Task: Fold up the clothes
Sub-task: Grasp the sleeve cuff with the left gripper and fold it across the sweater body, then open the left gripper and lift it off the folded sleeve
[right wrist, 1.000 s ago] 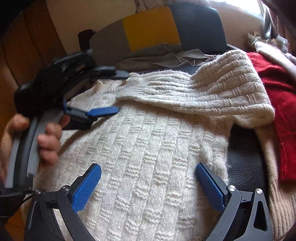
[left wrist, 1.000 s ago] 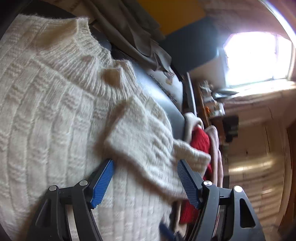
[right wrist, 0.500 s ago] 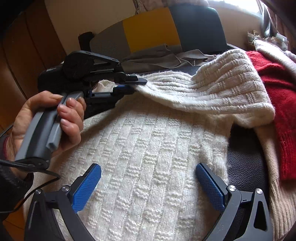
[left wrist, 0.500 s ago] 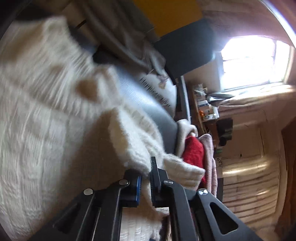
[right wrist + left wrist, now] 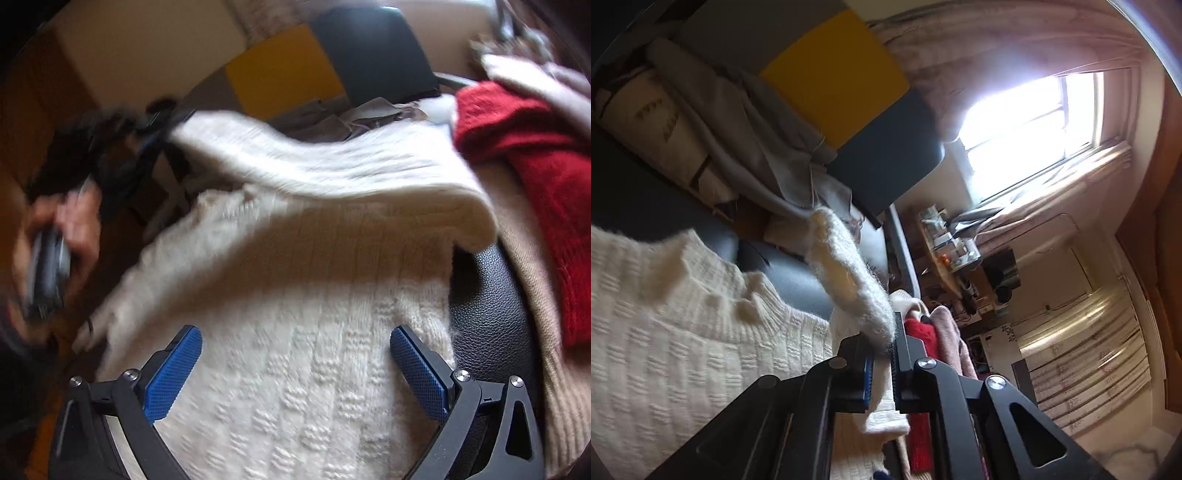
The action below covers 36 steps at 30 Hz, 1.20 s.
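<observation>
- The left gripper [image 5: 881,363] is closed tight on the sleeve [image 5: 849,273] of the cream sweater [image 5: 295,295]. The fuzzy sleeve end sticks up out of its black jaws toward 12 o'clock.
- In the right wrist view the left gripper [image 5: 155,133] sits at about 10 o'clock, blurry, with the sleeve [image 5: 332,173] pulled across from it toward 3 o'clock like a wide band.
- A hand [image 5: 62,236] at 9 o'clock holds the grey handle of that gripper. It is blurry too.
- The right gripper [image 5: 295,365] is wide open. Its two blue pads [image 5: 173,369] stand far apart over the sweater's body, and nothing is pinched between them. I cannot tell if they touch the knit.
- The sweater lies flat on a black seat [image 5: 480,302], which shows at about 4 o'clock past the sweater's edge.
- The sweater's neck edge [image 5: 746,310] shows at 9 o'clock in the left wrist view.
- A red sweater [image 5: 535,177] lies at 2 o'clock, beside the cream one, on a tan knit [image 5: 546,332].
- A grey cloth [image 5: 746,122] is bunched up behind the cream sweater at 11 o'clock in the left wrist view.
- A chair back [image 5: 284,70] with a yellow part and a dark blue part stands at 12 o'clock.
- A bright window [image 5: 1027,125] shines at 2 o'clock in the left wrist view.
</observation>
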Each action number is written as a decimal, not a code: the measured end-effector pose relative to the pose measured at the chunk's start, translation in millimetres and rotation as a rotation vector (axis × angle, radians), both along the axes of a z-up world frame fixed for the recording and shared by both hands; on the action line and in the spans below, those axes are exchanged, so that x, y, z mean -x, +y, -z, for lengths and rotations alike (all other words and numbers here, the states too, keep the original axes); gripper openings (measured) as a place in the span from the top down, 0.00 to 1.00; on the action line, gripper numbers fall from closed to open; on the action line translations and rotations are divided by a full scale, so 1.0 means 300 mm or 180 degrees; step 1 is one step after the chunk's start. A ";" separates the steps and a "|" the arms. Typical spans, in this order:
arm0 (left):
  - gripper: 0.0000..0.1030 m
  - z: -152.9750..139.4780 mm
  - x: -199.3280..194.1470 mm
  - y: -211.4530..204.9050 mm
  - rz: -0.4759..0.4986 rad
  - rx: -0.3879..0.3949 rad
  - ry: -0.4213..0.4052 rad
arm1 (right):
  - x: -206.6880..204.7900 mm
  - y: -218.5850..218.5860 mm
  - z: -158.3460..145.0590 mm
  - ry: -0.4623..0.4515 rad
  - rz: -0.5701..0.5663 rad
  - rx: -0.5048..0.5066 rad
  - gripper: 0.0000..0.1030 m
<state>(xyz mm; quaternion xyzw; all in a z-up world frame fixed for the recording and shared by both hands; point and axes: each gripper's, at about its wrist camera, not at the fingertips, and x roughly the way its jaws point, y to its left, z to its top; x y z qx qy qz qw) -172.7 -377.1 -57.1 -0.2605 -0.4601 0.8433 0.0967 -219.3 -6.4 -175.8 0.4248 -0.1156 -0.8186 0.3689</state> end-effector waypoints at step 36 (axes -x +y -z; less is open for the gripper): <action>0.78 0.461 -0.473 -0.381 -0.0667 -0.0350 -0.0764 | 0.101 -0.128 -0.138 0.0342 -0.0070 -0.0460 0.00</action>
